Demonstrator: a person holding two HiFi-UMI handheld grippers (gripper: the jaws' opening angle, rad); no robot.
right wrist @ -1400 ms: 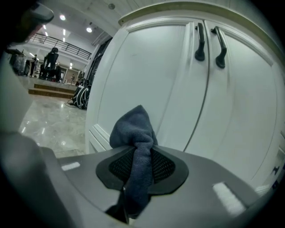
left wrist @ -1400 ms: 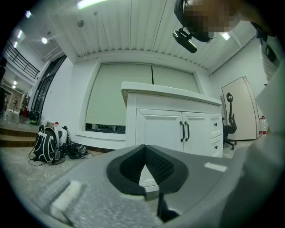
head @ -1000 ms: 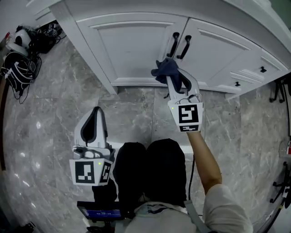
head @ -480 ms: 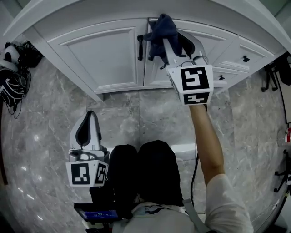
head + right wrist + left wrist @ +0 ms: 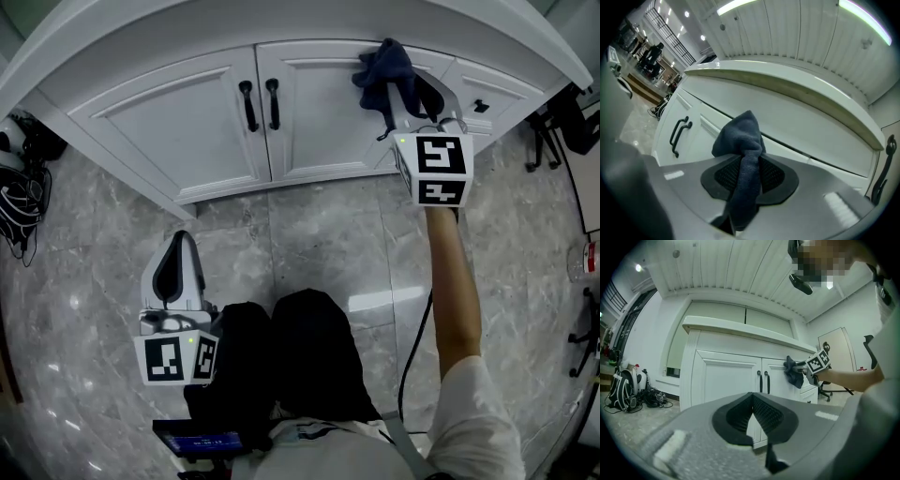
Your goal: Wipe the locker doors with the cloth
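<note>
The white locker has two doors (image 5: 178, 122) with black handles (image 5: 261, 104) side by side. My right gripper (image 5: 386, 82) is shut on a dark blue cloth (image 5: 382, 62) and holds it up at the top right corner of the right-hand door (image 5: 323, 103). In the right gripper view the cloth (image 5: 741, 140) bunches up between the jaws and hangs down over them, with the handles (image 5: 678, 134) off to the left. My left gripper (image 5: 178, 248) hangs low over the floor, away from the locker. Its jaws (image 5: 751, 398) are shut on nothing.
Drawers with small black knobs (image 5: 480, 106) sit right of the doors. A backpack and cables (image 5: 14, 202) lie on the marble floor at the left. Chair legs (image 5: 561, 127) stand at the right. The person's legs (image 5: 300, 366) fill the lower middle.
My right gripper has carried the cloth up and to the right, from the door handles to the right door's upper corner. The left gripper has stayed low with its jaws shut.
</note>
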